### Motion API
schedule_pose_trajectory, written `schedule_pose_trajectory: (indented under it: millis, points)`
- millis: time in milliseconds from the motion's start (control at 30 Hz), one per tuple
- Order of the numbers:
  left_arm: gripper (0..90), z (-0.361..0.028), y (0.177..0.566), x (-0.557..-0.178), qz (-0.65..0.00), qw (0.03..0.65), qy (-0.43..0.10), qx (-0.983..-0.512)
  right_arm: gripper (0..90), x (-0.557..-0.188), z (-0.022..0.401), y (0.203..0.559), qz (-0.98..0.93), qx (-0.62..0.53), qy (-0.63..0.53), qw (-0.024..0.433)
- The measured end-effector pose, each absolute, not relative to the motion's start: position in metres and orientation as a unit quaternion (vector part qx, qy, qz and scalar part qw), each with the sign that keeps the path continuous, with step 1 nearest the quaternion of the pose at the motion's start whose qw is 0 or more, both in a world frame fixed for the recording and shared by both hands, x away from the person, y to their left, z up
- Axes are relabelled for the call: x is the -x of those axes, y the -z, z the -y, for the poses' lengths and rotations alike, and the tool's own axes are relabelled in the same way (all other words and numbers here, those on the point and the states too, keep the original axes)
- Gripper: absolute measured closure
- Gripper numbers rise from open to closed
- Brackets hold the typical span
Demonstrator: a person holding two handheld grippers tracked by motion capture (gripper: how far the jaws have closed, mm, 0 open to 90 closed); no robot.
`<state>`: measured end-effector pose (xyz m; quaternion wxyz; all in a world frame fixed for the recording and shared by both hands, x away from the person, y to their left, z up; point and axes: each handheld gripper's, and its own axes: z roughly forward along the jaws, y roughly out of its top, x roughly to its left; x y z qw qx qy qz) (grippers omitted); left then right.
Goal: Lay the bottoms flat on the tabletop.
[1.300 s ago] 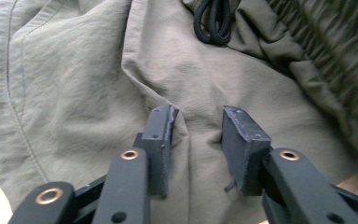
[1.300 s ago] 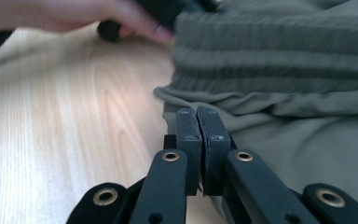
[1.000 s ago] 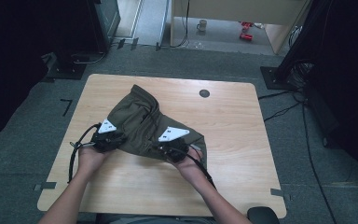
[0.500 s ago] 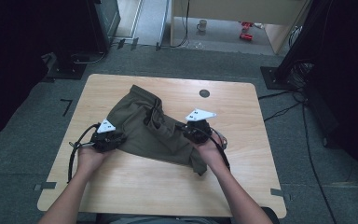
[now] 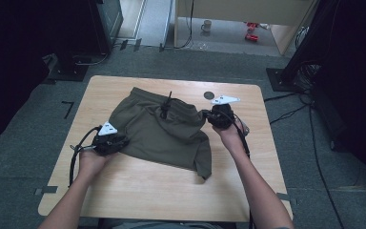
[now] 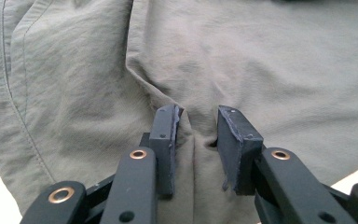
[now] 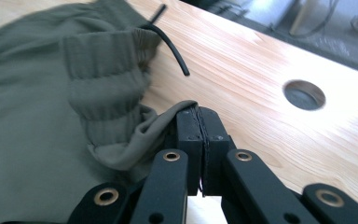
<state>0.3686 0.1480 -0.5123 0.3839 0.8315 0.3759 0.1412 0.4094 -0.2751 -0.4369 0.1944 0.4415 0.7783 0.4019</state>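
Now both grippers grip olive shorts [image 5: 159, 133] spread on the wooden table [image 5: 138, 191].
Left gripper [image 6: 195, 140] pinches a fold of fabric between part-closed jaws at the near left; right gripper [image 7: 198, 140], jaws clamped tight, holds the cloth's edge at the far right, near the waistband.

matt olive cloth shorts [image 5: 164, 136], pale wood table [image 5: 138, 191]
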Motion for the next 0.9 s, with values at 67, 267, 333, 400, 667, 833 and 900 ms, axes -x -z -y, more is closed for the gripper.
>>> schedule_pose_trajectory:
  millis: [67,267,333,400,667,833,900]
  points:
    - [68.4,-0.148,0.512,-0.369,-0.376,0.384,-0.141,-0.831,89.0,-0.418,0.281,0.440,-0.775,-0.452,-0.397,0.194]
    - [68.4,-0.149,0.512,-0.369,-0.380,0.387,-0.136,-0.829,89.0,-0.448,0.299,0.447,-0.760,-0.493,-0.378,0.194]
    - [68.4,-0.149,0.512,-0.369,-0.382,0.387,-0.134,-0.828,89.1,-0.456,0.304,0.450,-0.750,-0.503,-0.379,0.200]
    - [68.3,-0.149,0.512,-0.369,-0.382,0.387,-0.133,-0.829,89.1,-0.466,0.308,0.452,-0.743,-0.520,-0.375,0.192]
    - [68.2,-0.150,0.512,-0.370,-0.389,0.392,-0.124,-0.825,88.3,-0.497,0.317,0.463,-0.735,-0.552,-0.339,0.202]
    - [68.0,-0.151,0.512,-0.370,-0.390,0.394,-0.118,-0.824,77.0,-0.504,0.322,0.467,-0.727,-0.560,-0.331,0.222]
    - [67.9,-0.151,0.512,-0.369,-0.391,0.397,-0.116,-0.822,67.9,-0.504,0.324,0.469,-0.723,-0.565,-0.337,0.210]
